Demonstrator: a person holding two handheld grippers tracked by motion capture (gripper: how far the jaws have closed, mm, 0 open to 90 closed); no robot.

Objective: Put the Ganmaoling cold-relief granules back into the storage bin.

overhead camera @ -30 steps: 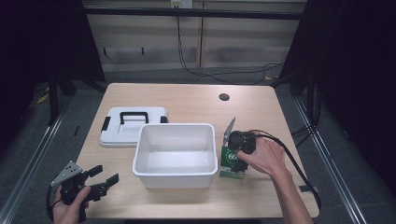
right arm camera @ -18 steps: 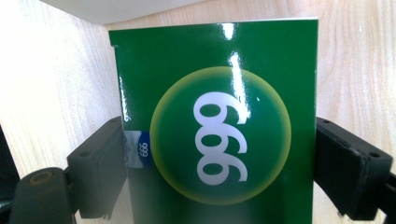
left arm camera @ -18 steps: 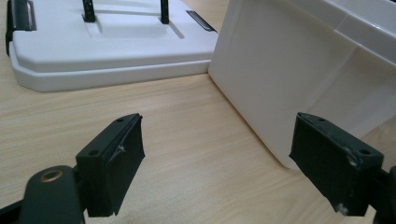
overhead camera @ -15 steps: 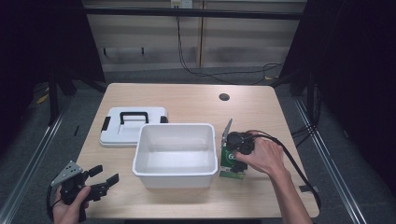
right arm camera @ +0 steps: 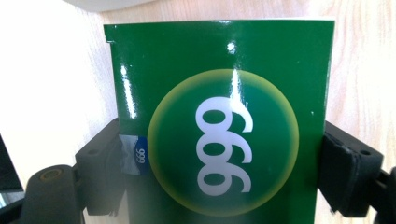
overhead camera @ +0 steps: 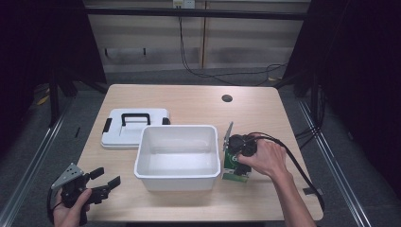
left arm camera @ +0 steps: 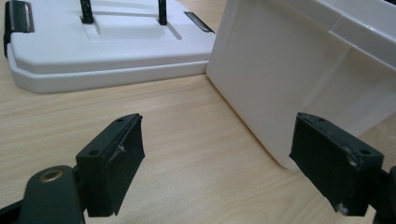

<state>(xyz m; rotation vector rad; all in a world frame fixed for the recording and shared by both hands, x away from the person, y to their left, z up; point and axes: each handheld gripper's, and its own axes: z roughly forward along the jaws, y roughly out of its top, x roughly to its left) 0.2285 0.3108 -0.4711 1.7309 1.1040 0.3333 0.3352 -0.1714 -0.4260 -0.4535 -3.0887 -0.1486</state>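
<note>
Fingers, right gripper point(right arm camera: 219, 172): we find the two black jaws pressed against opposite sides of a glossy green cardboard box with a yellow-ringed "999" emblem point(right arm camera: 219, 126); clamped on it.
Fingers, left gripper point(left arm camera: 233, 163): jaws stand wide apart, nothing between them; bare wood beneath.
Box position: we place the green box point(overhead camera: 235, 163) on the light wooden table point(overhead camera: 189, 101), just beside the right wall of the white rectangular plastic bin point(overhead camera: 177, 156), outside it.
Bin: open; we see nothing inside it.
Lid: a white flat plastic lid with a black handle point(overhead camera: 135, 127) lies behind the bin's left corner, close to it.
Left hand: we note the left gripper point(overhead camera: 92, 187) held low at the table's near left corner, well apart from the bin.
Step in hand: we judge this to be the grasp on the box, ahead of loading.
Next move: we expect a lift clear of the rim, a shift leftward over the bin, then release.
</note>
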